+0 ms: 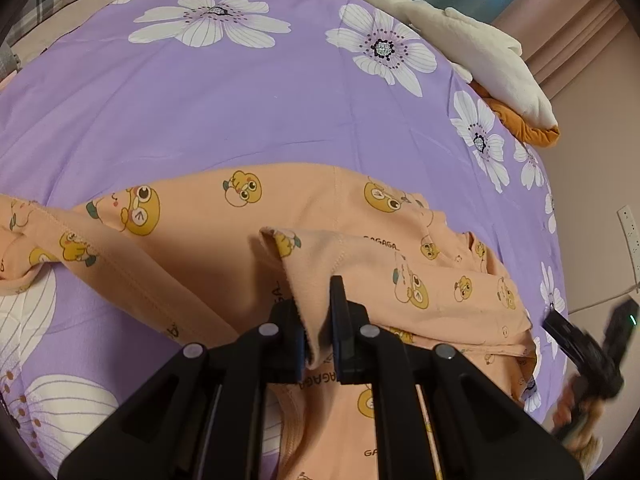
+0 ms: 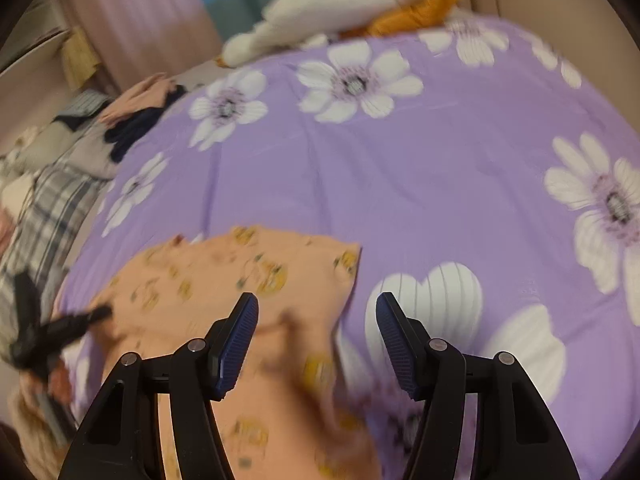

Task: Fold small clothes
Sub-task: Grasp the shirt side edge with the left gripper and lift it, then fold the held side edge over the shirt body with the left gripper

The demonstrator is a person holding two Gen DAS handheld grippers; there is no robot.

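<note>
A small peach garment (image 1: 224, 240) with yellow cartoon prints lies on the purple flowered bedspread (image 1: 200, 92). My left gripper (image 1: 316, 312) is shut on a folded edge of the garment and holds it slightly lifted. In the blurred right wrist view the same garment (image 2: 240, 280) lies below and to the left. My right gripper (image 2: 316, 320) is open and empty above the garment's right edge. The right gripper also shows blurred at the right edge of the left wrist view (image 1: 588, 352). The left gripper shows blurred at the left of the right wrist view (image 2: 52, 332).
A white and orange plush toy (image 1: 480, 52) lies at the far right edge of the bed. Plaid bedding (image 2: 44, 216) and a pile of dark and pink clothes (image 2: 136, 112) lie at the bed's left side. A wall and curtains stand beyond.
</note>
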